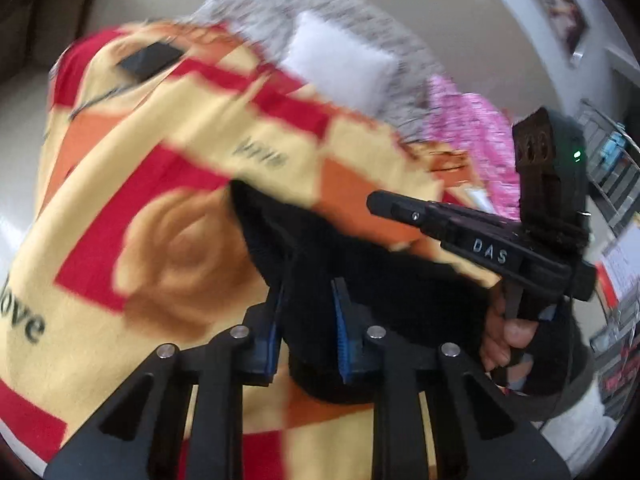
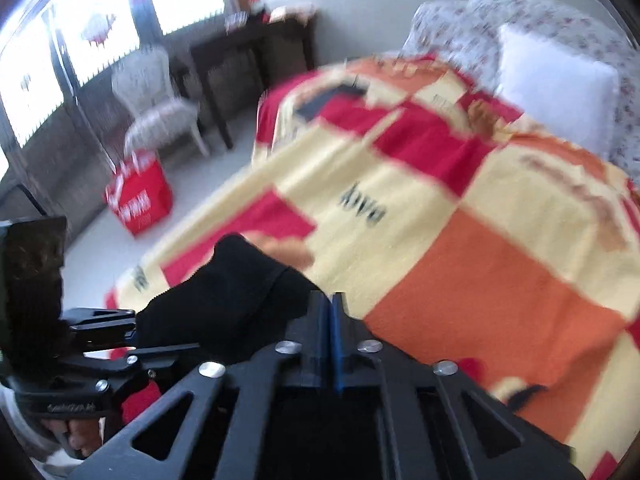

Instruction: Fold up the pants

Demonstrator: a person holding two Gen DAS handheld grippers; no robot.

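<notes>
The black pants (image 1: 320,248) lay on the bed, on a blanket (image 1: 180,152) of red, yellow and orange squares; that gave a soft, flat place to fold them. The left gripper (image 1: 308,320) had its fingers pressed on a bunch of the dark cloth; the right gripper (image 2: 330,316) had its fingers shut tight at the edge of the pants, but I could not tell if cloth was caught there. Both grips sat near each other, most likely so the two hands could lift one end together and lay it over.

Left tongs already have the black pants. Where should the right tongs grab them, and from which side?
Probably the thin free edge of the black pants, away from where the left tongs pinch. Come in low from the near side, along the blanket: the cloth lies flat, so only an edge can be pinched. The right tongs are shut and must open first.
</notes>
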